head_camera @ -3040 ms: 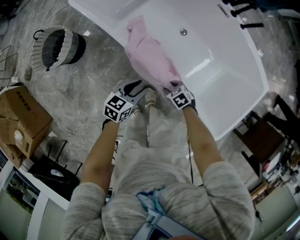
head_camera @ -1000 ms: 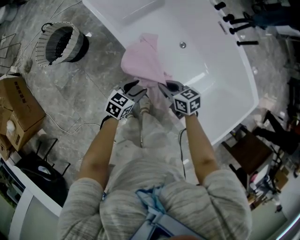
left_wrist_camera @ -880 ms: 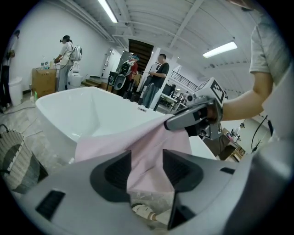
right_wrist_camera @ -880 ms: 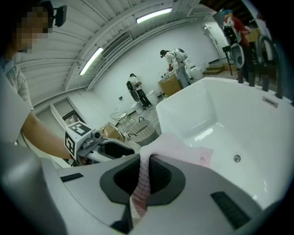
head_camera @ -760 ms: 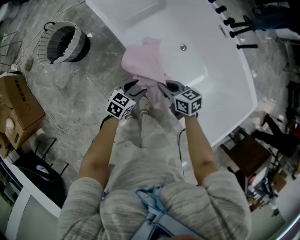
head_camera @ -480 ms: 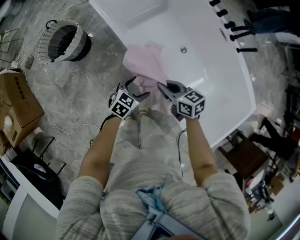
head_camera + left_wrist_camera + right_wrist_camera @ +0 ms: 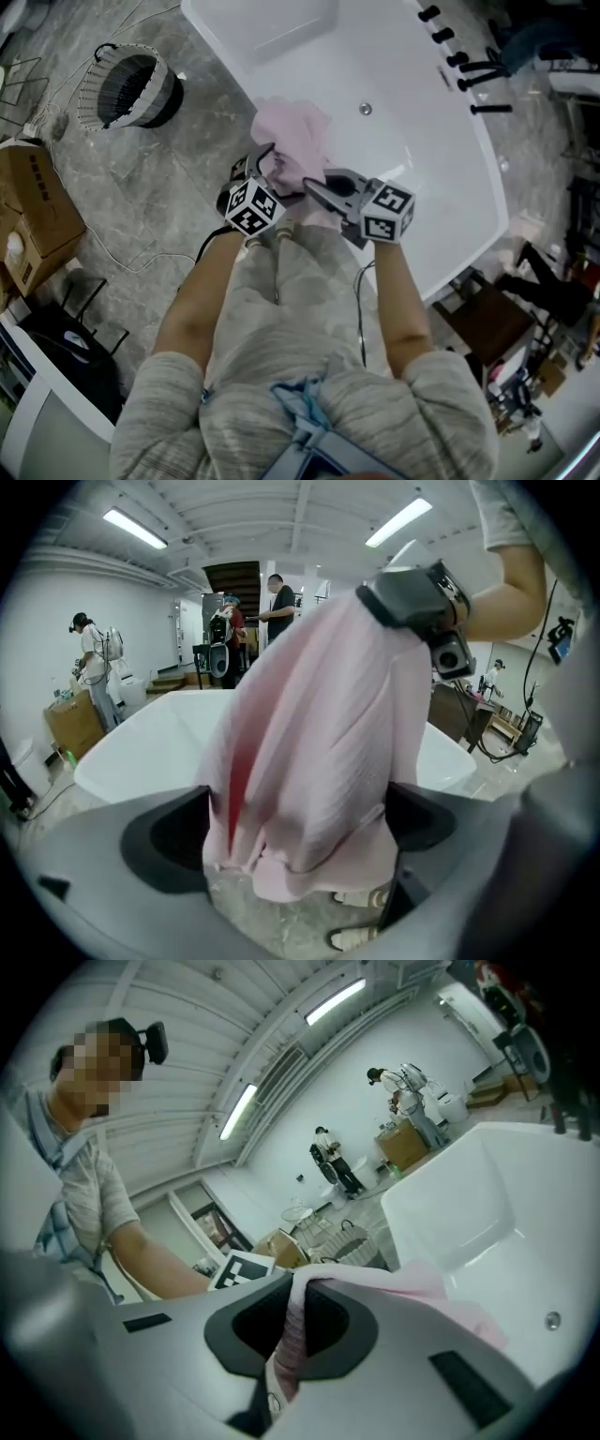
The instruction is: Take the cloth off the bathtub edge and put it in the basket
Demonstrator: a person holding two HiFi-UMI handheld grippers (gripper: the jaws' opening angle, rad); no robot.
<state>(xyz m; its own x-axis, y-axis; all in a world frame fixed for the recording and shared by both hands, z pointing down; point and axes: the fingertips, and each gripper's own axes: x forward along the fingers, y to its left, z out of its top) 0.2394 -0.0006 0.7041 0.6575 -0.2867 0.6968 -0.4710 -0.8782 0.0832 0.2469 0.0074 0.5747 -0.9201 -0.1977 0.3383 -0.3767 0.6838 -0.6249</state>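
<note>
Head view, steeply down: shows a pink cloth (image 7: pixel 295 150) bunched at the near rim of the white bathtub (image 7: pixel 422 131), between the two hand-held grippers. Shows the right hand-held gripper (image 7: pixel 311 186) closed on an upper fold of it, and the left hand-held gripper (image 7: pixel 267 169) just beside, at the cloth's left flank. Puts the basket (image 7: pixel 131 89) on the grey stone floor (image 7: pixel 141 197) far up at the left, well apart from cloth and bathtub, with a cardboard box (image 7: pixel 33 216) near the left edge. Picks out a round drain (image 7: pixel 365 109) inside the bathtub and black taps (image 7: pixel 469 66) on its far rim

Left gripper view: finds the left hand-held gripper (image 7: pixel 295 832) with jaws spread wide, having just been opening, the cloth (image 7: pixel 309 761) hanging down between them, pads not pressing it, hem loose above the floor. Catches the right hand-held gripper (image 7: pixel 380 597) at the cloth's top, carrying it, with the bathtub (image 7: pixel 141 742) behind

Right gripper view: shows the jaws of the right hand-held gripper (image 7: pixel 291 1321) together on a thin pinch of cloth (image 7: pixel 422 1293), the rest trailing to the right in front of the bathtub (image 7: pixel 469 1213)
</note>
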